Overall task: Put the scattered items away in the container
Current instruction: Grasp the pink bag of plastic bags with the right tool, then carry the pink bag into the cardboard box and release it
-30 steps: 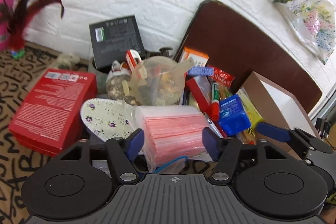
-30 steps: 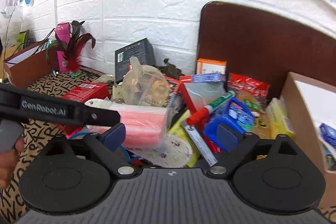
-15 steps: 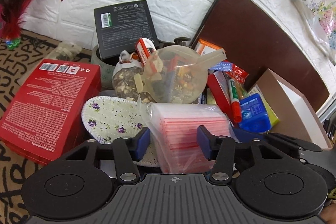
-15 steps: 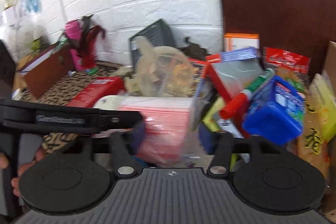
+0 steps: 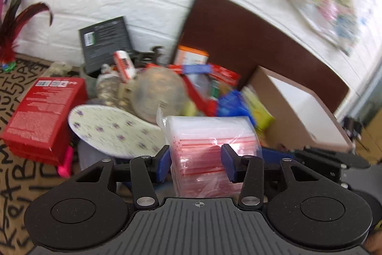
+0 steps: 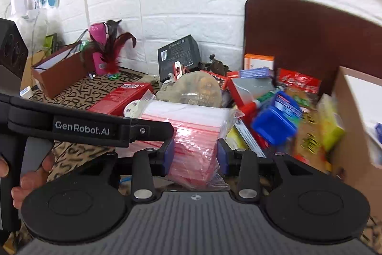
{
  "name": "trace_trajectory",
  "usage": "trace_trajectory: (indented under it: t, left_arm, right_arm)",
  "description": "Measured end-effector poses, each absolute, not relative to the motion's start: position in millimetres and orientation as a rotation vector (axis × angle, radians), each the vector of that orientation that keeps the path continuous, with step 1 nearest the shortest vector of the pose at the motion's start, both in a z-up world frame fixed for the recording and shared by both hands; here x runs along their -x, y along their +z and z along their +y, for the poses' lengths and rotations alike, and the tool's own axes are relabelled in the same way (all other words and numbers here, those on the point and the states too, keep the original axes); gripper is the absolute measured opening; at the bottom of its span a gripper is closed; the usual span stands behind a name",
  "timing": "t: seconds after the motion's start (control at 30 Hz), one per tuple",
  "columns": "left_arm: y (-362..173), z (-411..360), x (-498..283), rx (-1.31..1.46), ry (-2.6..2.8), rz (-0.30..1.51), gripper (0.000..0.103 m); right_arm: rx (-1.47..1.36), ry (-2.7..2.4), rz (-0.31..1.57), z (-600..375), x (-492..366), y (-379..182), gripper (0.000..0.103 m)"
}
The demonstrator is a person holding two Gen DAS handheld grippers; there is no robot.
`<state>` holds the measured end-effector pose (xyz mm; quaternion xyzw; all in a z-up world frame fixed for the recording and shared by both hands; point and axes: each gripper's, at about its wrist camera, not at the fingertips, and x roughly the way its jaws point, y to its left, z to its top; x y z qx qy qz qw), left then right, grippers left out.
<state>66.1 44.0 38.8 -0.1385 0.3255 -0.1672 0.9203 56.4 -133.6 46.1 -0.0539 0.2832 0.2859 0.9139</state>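
Note:
A clear pack of red-striped zip bags [image 5: 210, 145] sits between the blue pads of my left gripper [image 5: 195, 163], which is shut on its near end. My right gripper [image 6: 193, 154] is shut on the same pack [image 6: 191, 126] from the other side. Behind it lies a pile of scattered items: a blue box [image 6: 274, 121], a red marker [image 6: 250, 106], a clear bag of snacks [image 6: 195, 87], a floral insole [image 5: 112, 128]. An open brown cardboard box [image 5: 293, 106] stands at the right.
A red box [image 5: 45, 111] lies at the left on a letter-patterned mat [image 5: 14, 173]. A black box [image 5: 105, 42] leans on the white brick wall. A dark brown board [image 6: 310, 35] stands behind the pile. A feather toy [image 6: 112, 49] and a second brown box [image 6: 57, 68] are far left.
Both grippers have closed on the zip bag pack and lifted it slightly. The views have swung and the pile behind is blurred.

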Motion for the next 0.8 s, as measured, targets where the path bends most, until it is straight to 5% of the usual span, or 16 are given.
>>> trace_trajectory:
  t: [0.47, 0.6, 0.8]
  left_arm:
    - [-31, -33, 11, 0.230, -0.503, 0.929, 0.064]
    - [-44, -25, 11, 0.269, -0.471, 0.953, 0.075]
    - [-42, -20, 7, 0.278, -0.463, 0.953, 0.073]
  right_arm:
    - [0.012, 0.467, 0.830, -215, 37, -17, 0.044]
    - [-0.004, 0.492, 0.808, -217, 44, -21, 0.052]
    - [-0.017, 0.497, 0.801, -223, 40, -23, 0.053]
